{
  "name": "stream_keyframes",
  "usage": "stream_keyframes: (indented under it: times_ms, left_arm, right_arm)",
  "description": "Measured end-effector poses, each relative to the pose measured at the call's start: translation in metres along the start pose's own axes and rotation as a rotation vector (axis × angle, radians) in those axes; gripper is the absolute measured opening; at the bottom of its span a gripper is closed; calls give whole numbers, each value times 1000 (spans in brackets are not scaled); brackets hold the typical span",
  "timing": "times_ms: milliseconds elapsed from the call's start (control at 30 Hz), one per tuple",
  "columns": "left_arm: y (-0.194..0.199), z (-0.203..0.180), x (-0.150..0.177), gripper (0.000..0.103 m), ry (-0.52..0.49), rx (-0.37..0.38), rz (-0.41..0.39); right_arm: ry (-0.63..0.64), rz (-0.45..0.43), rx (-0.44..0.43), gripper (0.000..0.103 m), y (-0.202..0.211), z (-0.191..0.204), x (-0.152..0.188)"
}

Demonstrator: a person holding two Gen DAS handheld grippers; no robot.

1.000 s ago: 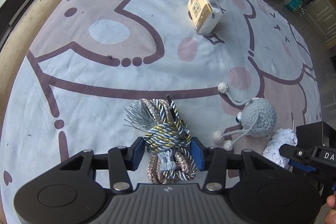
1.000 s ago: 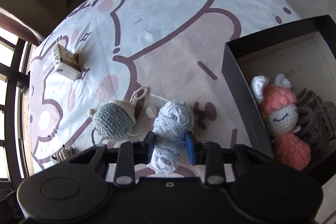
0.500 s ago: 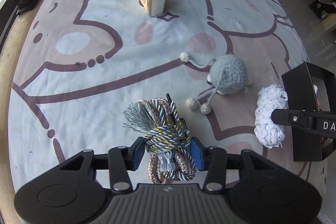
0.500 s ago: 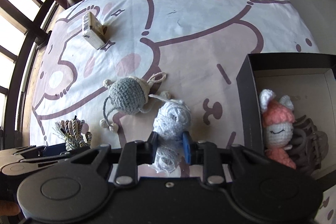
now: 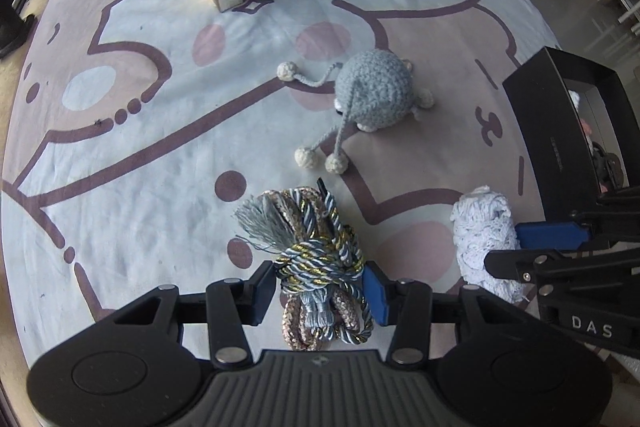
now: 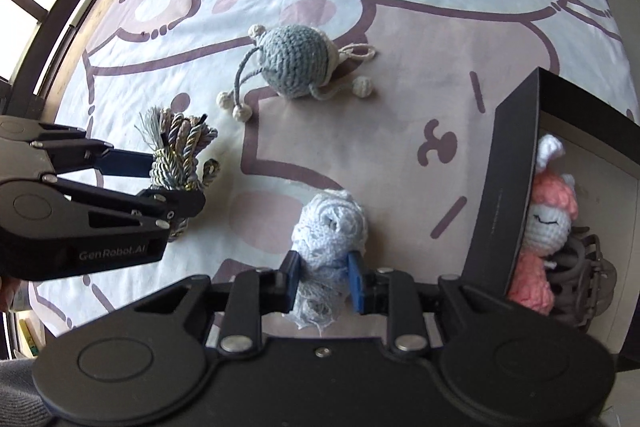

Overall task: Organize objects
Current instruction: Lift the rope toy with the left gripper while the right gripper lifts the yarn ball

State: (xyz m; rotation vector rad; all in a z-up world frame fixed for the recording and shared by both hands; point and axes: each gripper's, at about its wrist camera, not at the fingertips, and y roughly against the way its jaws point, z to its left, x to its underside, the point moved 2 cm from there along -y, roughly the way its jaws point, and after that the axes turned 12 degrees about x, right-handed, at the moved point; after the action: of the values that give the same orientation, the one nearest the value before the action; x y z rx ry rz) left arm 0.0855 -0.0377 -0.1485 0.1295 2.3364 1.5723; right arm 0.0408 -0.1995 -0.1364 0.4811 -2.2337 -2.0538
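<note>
While left jaws (image 5: pixel 320 293) clamp cord bundle (image 5: pixel 316 251), right jaws (image 6: pixel 323 282) pinch yarn (image 6: pixel 328 243)

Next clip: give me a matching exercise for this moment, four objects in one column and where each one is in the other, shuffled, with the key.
Objects
1. blue-gold twisted cord bundle
2. white crocheted yarn bundle
3. grey crocheted ball toy with pom-pom strings
4. pink-and-white crocheted doll

Places
A. inside the black cardboard box
B. between the right gripper pads
C. loose on the printed cloth
D. between the left gripper pads

Pairs: 1-D, 2-B, 3-C, 4-A
</note>
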Motion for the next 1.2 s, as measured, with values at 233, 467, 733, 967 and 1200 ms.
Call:
stream_keyframes:
  times_ms: [233, 467, 733, 967, 1200]
  left_arm:
    - [0, 12, 0, 50, 148, 1, -21]
    - [-3, 20, 1, 51, 292, 27, -45]
    - [4, 10, -4, 48, 230, -10, -71]
    - [26, -2, -7, 48, 226, 22, -139]
    - [50, -20, -9, 48, 219, 46, -206]
  right_arm:
    - [-122, 43, -16, 39, -6, -9, -1]
    - [-242, 84, -92, 41, -17, -18, 3]
    - [-228, 56, -83, 35, -11, -17, 1]
    - [-225, -15, -44, 35, 10, -20, -2]
    - [-242, -118, -11, 35, 44, -27, -2]
